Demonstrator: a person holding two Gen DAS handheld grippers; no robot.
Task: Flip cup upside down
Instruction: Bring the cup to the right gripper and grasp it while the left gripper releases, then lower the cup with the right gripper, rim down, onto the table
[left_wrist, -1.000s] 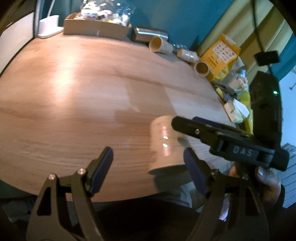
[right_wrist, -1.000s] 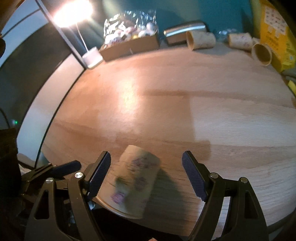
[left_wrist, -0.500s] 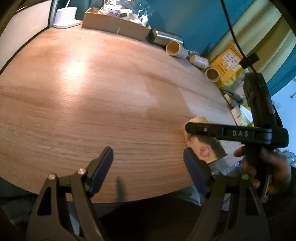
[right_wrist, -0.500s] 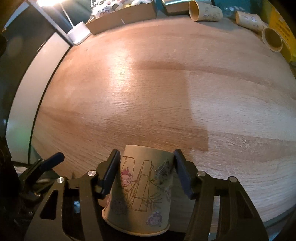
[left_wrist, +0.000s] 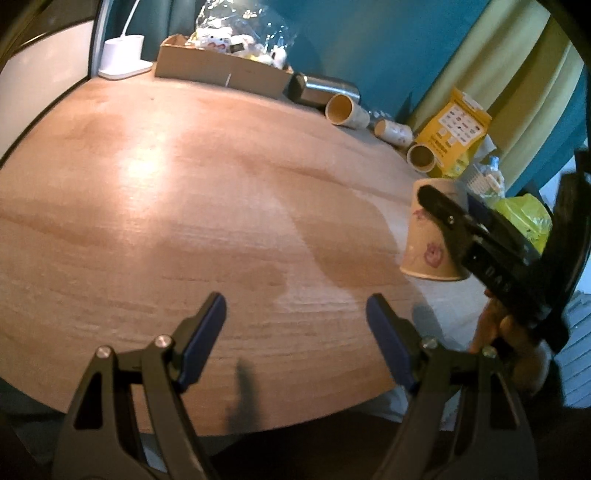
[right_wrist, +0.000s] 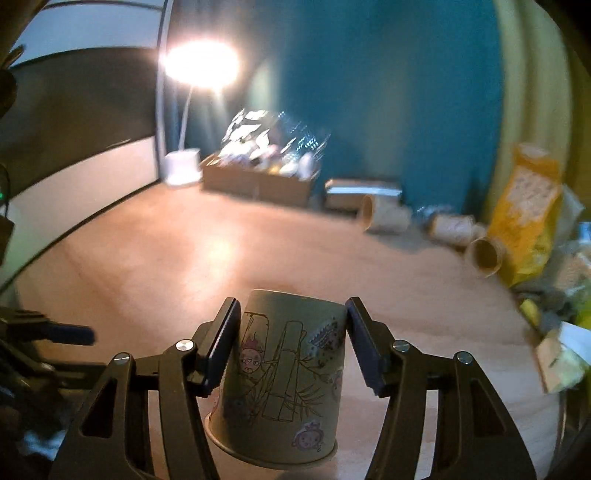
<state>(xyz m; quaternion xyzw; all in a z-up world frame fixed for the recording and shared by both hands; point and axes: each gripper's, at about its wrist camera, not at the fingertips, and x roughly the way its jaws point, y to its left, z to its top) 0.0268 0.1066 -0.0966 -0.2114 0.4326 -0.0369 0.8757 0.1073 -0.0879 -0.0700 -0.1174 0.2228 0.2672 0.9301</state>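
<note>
the cup (right_wrist: 282, 373) sits between the fingers of my right gripper (right_wrist: 291, 343), clamped on both sides of its wall, with its closed base up and its wide rim down, so the turn itself looks done to me. from the left wrist view the cup (left_wrist: 430, 236) is over the right part of the wooden table (left_wrist: 184, 206), close to the near edge, and i judge its rim is just above the wood or barely touching; i cannot tell which, since the gripper body covers part of the rim there and the right view cuts it off low in the frame. what is left, as i read it, is to set the rim flat and let go. my left gripper (left_wrist: 295, 328) stands wide apart with nothing between its blue pads, hanging over the near edge of the table, well apart from the cup. further out, along the far edge, lie spare paper cups (left_wrist: 347, 110) on their sides, a cardboard box (left_wrist: 221, 72) and a yellow bag (left_wrist: 456, 136). the right view is blurred, so the far clutter is hard to make out, and my right hand shows only partly.
</note>
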